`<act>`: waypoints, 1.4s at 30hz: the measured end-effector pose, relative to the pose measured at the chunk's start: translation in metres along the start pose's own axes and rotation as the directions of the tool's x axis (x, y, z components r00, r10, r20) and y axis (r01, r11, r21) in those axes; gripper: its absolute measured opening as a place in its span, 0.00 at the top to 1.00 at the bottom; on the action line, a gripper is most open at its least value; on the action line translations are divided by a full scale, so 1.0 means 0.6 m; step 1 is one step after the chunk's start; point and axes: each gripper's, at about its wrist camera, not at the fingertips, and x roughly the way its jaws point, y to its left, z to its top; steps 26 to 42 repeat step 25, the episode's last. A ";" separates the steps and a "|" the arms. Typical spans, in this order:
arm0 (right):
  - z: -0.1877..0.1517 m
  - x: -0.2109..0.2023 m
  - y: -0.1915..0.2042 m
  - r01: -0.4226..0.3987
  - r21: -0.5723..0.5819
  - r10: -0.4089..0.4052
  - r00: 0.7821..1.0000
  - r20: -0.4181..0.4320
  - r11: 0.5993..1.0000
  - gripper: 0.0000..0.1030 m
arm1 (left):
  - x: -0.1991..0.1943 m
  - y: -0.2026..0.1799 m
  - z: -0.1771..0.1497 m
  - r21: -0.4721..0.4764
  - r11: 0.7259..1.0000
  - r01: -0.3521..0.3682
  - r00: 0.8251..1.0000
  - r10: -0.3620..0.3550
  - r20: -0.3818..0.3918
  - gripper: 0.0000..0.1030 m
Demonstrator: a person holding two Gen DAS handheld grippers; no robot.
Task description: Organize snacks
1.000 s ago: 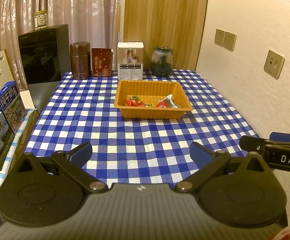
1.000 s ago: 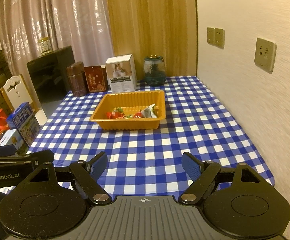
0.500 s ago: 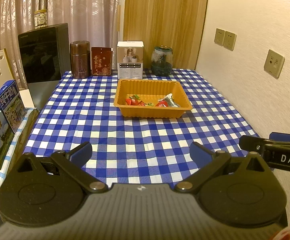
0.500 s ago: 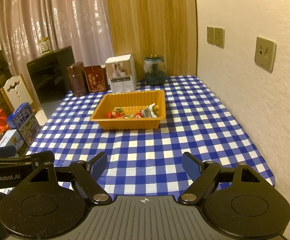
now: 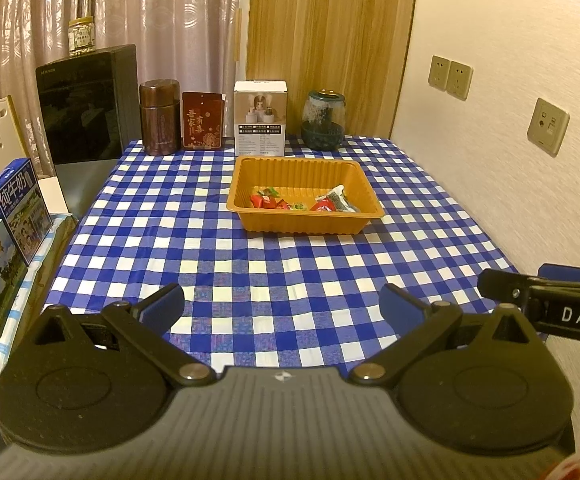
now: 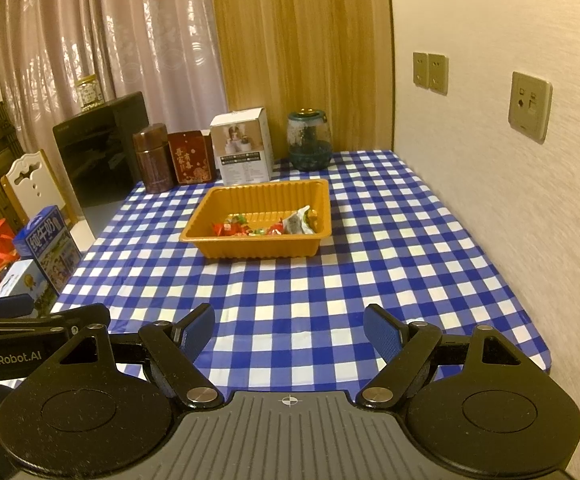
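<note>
An orange tray point(image 5: 305, 222) is seen on the blue-and-white check cloth point(image 5: 210, 240) of the bench, toward the far end & nearer the wall side. Wrapped snacks point(image 5: 302, 203) are gathered along the tray's near wall: red-wrapped pcs at left & centre, a grey-white packet point(image 6: 296, 224) at right. No loose snacks are seen on the cloth.

Behind the tray, along the bench's far edge, a row is lined up L to R: brown canister point(image 5: 159, 117), red carton point(image 5: 203, 120), white box point(image 5: 260, 118), dark glass jar point(image 5: 324, 119). The white box is just behind the tray, not touching.

Off the bench's left edge, blue milk cartons point(image 5: 16, 202) are stood on a lower surface.

The left gripper point(image 5: 282, 308) is held above the bench's near edge, jaws spread wide w/ nothing between. The right gripper point(image 6: 288, 332) is held alongside, jaws likewise apart & empty. Both are well apart from the tray
</note>
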 end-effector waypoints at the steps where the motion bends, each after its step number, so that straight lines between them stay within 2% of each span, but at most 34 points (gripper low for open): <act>1: 0.000 0.000 0.000 0.000 0.000 0.000 1.000 0.000 1.000 0.21 | 0.000 0.000 0.001 0.001 1.000 0.001 1.000 -0.001 0.000 0.00; 42: -0.003 0.001 -0.001 -0.002 0.001 0.002 1.000 0.000 1.000 0.21 | -0.002 0.003 -0.002 -0.014 1.000 0.008 1.000 -0.008 0.016 0.00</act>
